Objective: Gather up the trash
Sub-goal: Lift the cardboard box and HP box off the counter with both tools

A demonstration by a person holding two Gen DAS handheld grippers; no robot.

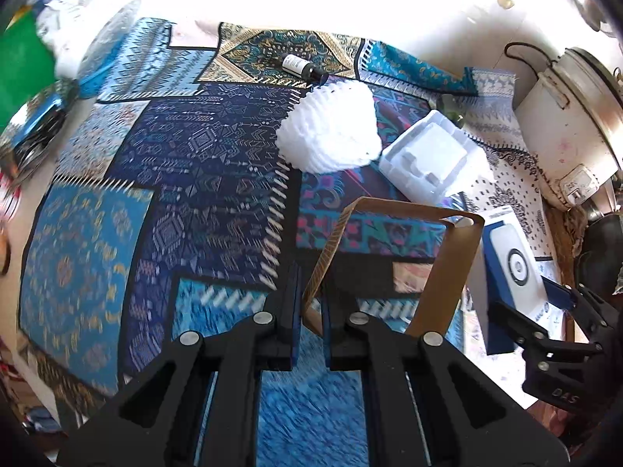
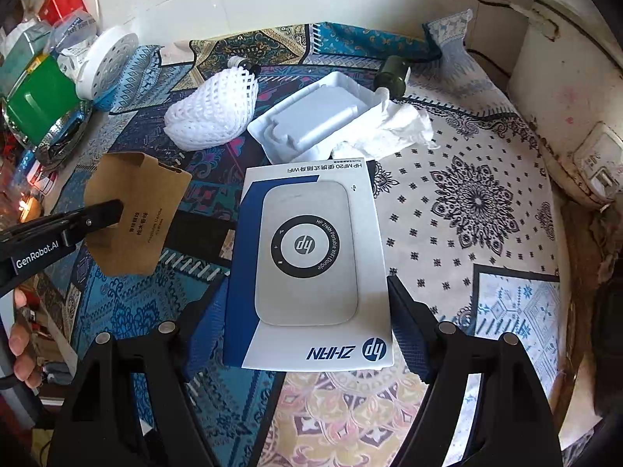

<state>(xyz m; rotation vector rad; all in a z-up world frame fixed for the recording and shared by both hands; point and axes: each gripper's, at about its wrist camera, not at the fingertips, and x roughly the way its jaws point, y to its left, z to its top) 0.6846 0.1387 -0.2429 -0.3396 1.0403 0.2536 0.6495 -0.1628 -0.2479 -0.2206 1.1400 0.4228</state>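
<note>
Patterned cloth [image 2: 467, 202]: work surface. White box [image 2: 311, 264]: near centre, pinched across its sides by right gripper [image 2: 307, 327]. Brown sleeve [image 1: 393, 268]: pinched by left gripper [image 1: 311, 307], lifted. White tray [image 2: 315, 120], foam net [image 2: 210, 116]: far, uncollected. Step: carrying trash off; next needs a bin.

White box [image 2: 311, 264] reads "HP MF20", "HP ZHAN Portable WiFi Dongle", "ZHAN"; left gripper [image 2: 117, 210] shows "GenRobot.AI".

A patchwork-patterned blue cloth [image 2: 128, 311] covers the bench; a dirty white round cooker [image 2: 576, 89] sits at right, green box [image 2: 39, 97] at left
</note>
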